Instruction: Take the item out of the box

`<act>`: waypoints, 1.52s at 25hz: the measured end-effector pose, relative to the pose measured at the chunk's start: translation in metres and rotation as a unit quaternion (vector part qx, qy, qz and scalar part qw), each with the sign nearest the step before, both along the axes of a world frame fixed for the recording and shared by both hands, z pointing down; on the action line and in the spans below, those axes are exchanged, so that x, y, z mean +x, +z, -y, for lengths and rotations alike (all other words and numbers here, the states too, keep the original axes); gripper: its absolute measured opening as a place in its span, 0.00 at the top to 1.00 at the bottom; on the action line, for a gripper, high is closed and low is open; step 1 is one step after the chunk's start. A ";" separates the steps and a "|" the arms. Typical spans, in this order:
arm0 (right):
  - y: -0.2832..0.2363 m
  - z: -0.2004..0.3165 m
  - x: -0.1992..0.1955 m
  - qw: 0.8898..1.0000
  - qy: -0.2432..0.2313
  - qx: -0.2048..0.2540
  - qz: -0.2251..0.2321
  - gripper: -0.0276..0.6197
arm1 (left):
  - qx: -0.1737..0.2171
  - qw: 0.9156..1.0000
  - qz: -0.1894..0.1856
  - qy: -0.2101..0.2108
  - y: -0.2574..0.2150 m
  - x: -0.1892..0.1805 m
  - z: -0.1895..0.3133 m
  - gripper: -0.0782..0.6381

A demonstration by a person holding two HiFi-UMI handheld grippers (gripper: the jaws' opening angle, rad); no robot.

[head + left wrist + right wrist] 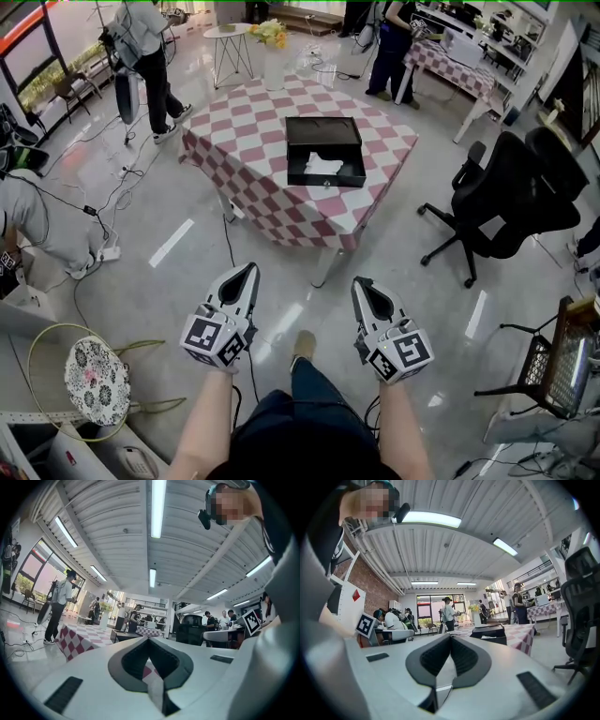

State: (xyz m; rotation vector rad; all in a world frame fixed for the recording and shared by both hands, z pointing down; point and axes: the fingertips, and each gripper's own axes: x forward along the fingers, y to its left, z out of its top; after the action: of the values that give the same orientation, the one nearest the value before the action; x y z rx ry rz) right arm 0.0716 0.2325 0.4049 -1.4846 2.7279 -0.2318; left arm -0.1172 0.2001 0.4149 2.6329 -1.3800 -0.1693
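Glossy floor (150, 291) — cloth table cover (248, 178), matt box (323, 134).

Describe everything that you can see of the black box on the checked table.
The black box is shallow, rectangular and open at the top, with low walls and a matte dark surface. Its material cannot be told. It lies flat near the middle of the table, on the red-and-white checked cloth. Inside, toward the near wall, lies a white, crumpled-looking item. Nothing else touches the box.
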 end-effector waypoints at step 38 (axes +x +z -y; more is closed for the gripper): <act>0.034 0.219 0.007 0.999 -0.034 -0.040 -0.009 0.95 | -0.005 1.000 0.007 -0.019 0.010 0.017 0.207 0.89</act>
State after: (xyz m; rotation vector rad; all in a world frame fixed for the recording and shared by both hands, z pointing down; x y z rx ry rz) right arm 0.0782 0.0135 0.4386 -1.4196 2.8182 -0.3359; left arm -0.0998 -0.0066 0.4249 2.6053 -1.4321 -0.1485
